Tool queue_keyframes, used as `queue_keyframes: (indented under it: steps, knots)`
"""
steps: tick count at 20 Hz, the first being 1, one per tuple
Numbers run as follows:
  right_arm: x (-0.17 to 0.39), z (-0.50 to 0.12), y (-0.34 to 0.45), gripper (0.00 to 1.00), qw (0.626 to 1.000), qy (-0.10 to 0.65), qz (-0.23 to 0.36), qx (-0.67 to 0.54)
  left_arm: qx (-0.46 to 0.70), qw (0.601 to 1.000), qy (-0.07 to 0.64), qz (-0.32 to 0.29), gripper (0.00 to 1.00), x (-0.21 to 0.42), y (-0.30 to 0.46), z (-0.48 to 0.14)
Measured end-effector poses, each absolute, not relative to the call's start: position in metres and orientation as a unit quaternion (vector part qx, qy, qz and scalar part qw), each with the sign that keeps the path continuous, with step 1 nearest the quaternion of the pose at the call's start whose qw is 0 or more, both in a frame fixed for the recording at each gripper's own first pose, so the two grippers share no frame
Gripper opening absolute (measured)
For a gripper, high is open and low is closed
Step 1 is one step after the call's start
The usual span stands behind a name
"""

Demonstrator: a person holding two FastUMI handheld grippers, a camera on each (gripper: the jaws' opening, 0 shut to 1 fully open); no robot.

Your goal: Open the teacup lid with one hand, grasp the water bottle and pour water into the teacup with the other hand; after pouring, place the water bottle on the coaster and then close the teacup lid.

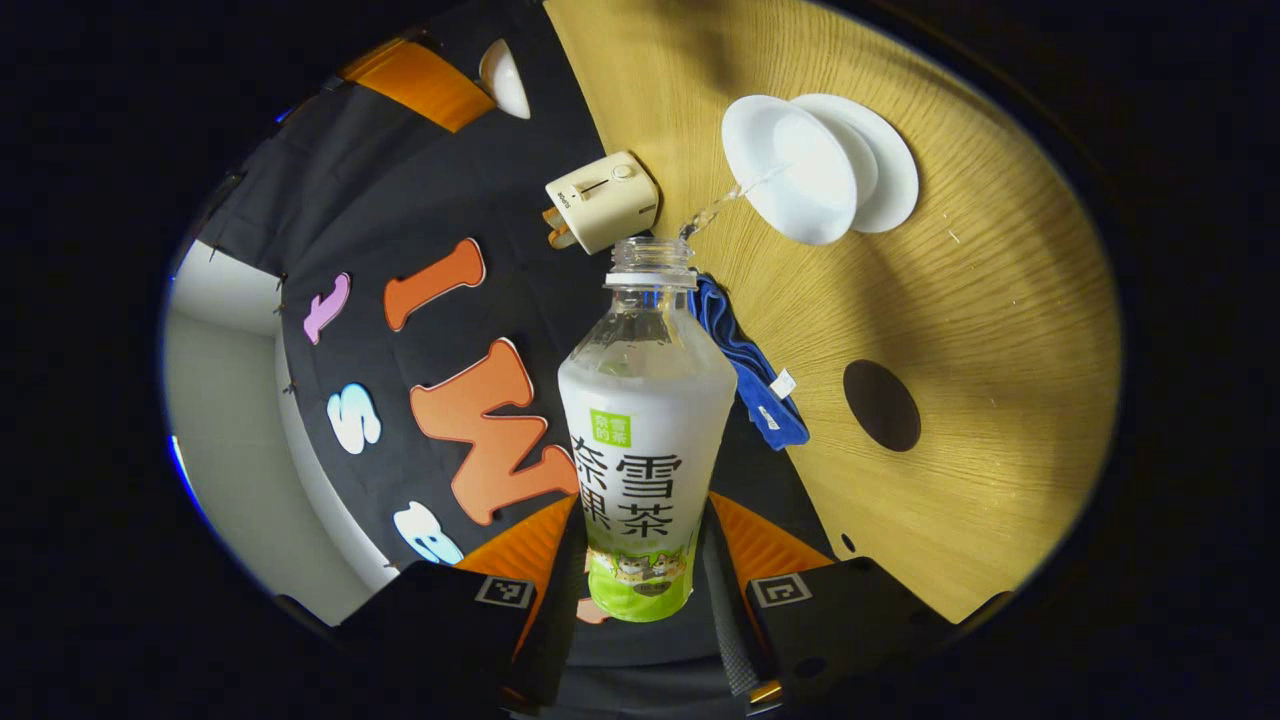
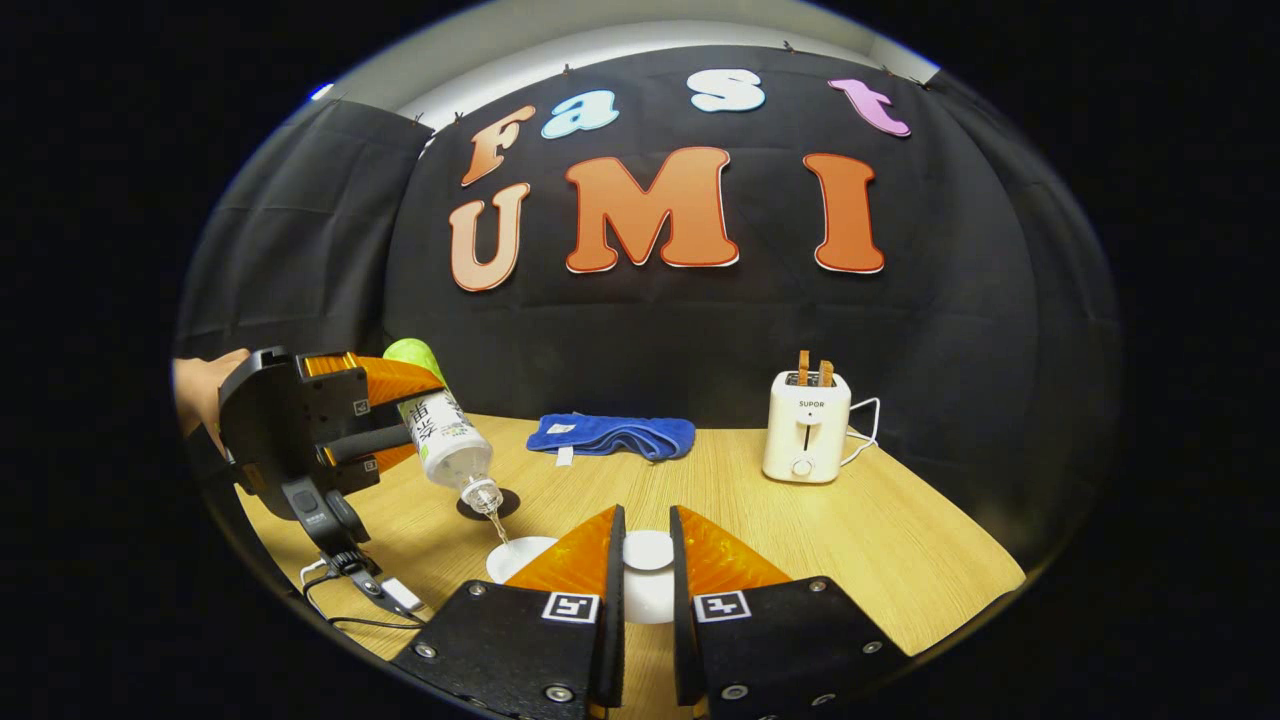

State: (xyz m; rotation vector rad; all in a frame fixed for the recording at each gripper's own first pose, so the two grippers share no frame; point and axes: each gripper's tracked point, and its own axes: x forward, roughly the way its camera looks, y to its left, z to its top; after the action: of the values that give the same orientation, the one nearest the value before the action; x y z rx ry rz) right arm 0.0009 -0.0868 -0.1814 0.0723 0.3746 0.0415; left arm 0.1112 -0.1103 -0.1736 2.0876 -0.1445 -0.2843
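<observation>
Left gripper view is showing the left gripper (image 1: 640,590) grasping the bottle (image 1: 645,440) by its lower body, both fingers pressing on it, and the bottle is tilting so that a thin stream of water (image 1: 722,203) is leaving the open mouth toward the cup (image 1: 790,170), which is standing on the desk (image 1: 980,330) away from its edges. Right gripper view is showing the right gripper (image 2: 645,575) clenched on the white lid (image 2: 648,550), holding it just beside the cup (image 2: 520,558), near the front edge of the desk (image 2: 900,540). The stream is falling close to the rim of the cup, so a small shake of the left hand could be sending water onto the desk, I think. If the bottle is tilting more, the flow may be growing suddenly and overfilling the cup. The wet bottle may also be slipping in the fingers. The lid is staying very near the stream, so it could be catching splashes. The dark round coaster (image 1: 881,405) is lying nearer the side edge, and the blue cloth (image 2: 612,436) and toaster (image 2: 806,438) are by the back edge, well apart from the cup.
</observation>
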Motion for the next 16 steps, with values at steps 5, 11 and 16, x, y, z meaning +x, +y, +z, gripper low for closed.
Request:
queue_keyframes:
  steps: [5,11,16]
  knots:
    - [0.001,-0.179,-0.084,0.2,0.982,0.185,0.026,0.034,0.87,0.474,-0.071,-0.117,0.63,0.111,-0.115,-0.167]
    - [0.003,-0.179,-0.082,0.2,0.982,0.184,0.028,0.037,0.877,0.458,-0.083,-0.121,0.63,0.111,-0.119,-0.163]
    - [0.003,-0.177,-0.079,0.2,0.982,0.182,0.033,0.035,0.882,0.447,-0.082,-0.124,0.64,0.112,-0.121,-0.161]
